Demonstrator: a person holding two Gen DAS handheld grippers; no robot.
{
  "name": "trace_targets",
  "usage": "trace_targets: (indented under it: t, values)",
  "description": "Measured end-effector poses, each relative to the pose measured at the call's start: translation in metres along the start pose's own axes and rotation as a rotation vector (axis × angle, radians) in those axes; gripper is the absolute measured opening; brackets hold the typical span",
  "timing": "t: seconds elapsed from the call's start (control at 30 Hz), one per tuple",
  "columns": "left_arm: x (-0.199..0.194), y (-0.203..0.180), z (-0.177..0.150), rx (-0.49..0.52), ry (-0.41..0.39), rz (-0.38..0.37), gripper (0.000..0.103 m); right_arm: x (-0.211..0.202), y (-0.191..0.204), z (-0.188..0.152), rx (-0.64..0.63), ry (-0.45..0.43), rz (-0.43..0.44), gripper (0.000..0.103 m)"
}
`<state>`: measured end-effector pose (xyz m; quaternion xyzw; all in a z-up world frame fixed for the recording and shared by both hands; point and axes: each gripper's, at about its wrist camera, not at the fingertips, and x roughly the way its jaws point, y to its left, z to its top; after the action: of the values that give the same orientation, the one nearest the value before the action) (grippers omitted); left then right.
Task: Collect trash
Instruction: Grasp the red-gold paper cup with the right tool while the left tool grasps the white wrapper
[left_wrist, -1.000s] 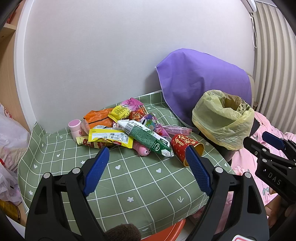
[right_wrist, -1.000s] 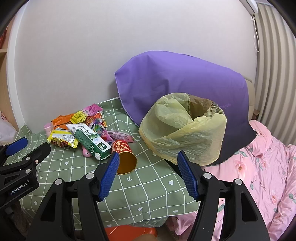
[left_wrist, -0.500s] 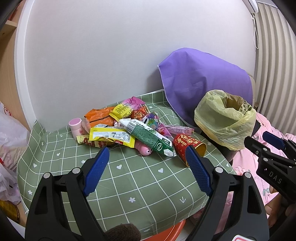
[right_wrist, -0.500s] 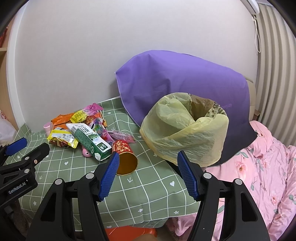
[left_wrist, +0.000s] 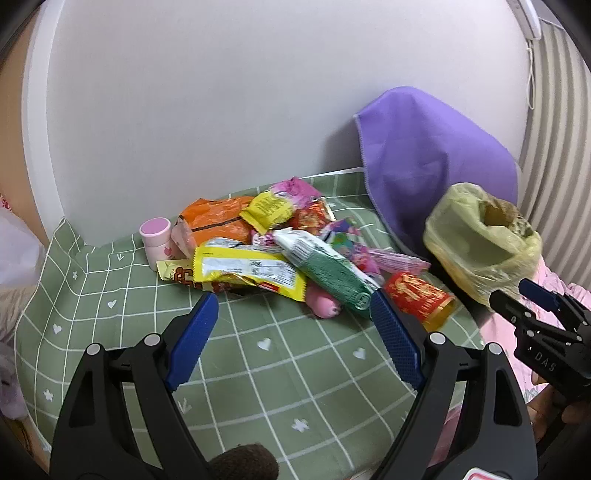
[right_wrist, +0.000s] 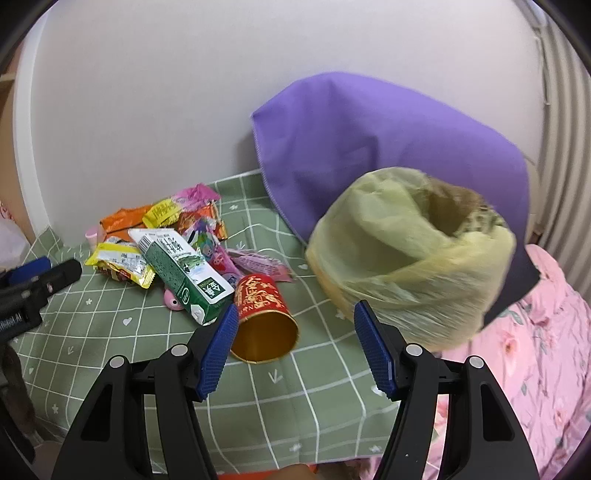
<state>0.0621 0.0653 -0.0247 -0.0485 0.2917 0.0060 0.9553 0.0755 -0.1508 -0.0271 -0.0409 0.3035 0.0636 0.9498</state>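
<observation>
A heap of trash lies on the green checked tablecloth (left_wrist: 258, 354): a yellow wrapper (left_wrist: 247, 271), a green and white carton (left_wrist: 325, 267), an orange bag (left_wrist: 218, 221), a small pink bottle (left_wrist: 157, 238) and a red paper cup (left_wrist: 419, 297) on its side. My left gripper (left_wrist: 293, 339) is open and empty, just in front of the heap. My right gripper (right_wrist: 295, 341) is open and empty, its left finger beside the red cup (right_wrist: 264, 317). A bin lined with a yellow bag (right_wrist: 410, 258) stands at the table's right.
A purple cloth (right_wrist: 369, 147) leans on the white wall behind the bin. Pink floral bedding (right_wrist: 517, 350) lies to the right. A white plastic bag (left_wrist: 14, 254) sits at the table's left edge. The carton (right_wrist: 184, 273) lies left of the cup.
Both grippers have moved forward and lower toward the table. The trash heap and the red cup now appear closer. Both stay open.
</observation>
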Motion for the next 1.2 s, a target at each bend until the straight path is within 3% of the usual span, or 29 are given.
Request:
trace_targets:
  t: [0.23,0.5,0.57,0.63,0.7,0.8,1.0,1.2]
  values:
    - [0.024,0.02,0.015,0.006,0.037,0.026,0.08,0.056,0.015,0.01,-0.008,0.059,0.089,0.062]
    - [0.046,0.029,0.022,-0.001,0.088,-0.025,0.08,0.098,0.024,-0.008,-0.063,0.151,0.107,0.062]
    - [0.052,0.027,0.026,-0.009,0.11,-0.053,0.08,0.098,0.024,-0.008,-0.065,0.149,0.108,0.062]
    - [0.058,0.023,0.031,-0.014,0.121,-0.075,0.081,0.096,0.022,-0.005,-0.06,0.151,0.113,0.055]
    - [0.063,0.018,0.04,-0.005,0.114,-0.089,0.084,0.092,0.016,-0.002,-0.031,0.154,0.128,0.041]
    - [0.073,0.012,0.052,0.012,0.11,-0.125,0.088,0.083,0.006,0.001,0.0,0.152,0.122,0.037]
    - [0.116,0.011,0.068,0.008,0.186,-0.147,0.087,0.073,-0.006,-0.002,0.038,0.16,0.101,0.036]
    - [0.157,0.021,0.066,-0.06,0.292,-0.195,0.07,0.069,-0.006,-0.011,0.064,0.19,0.07,0.036]
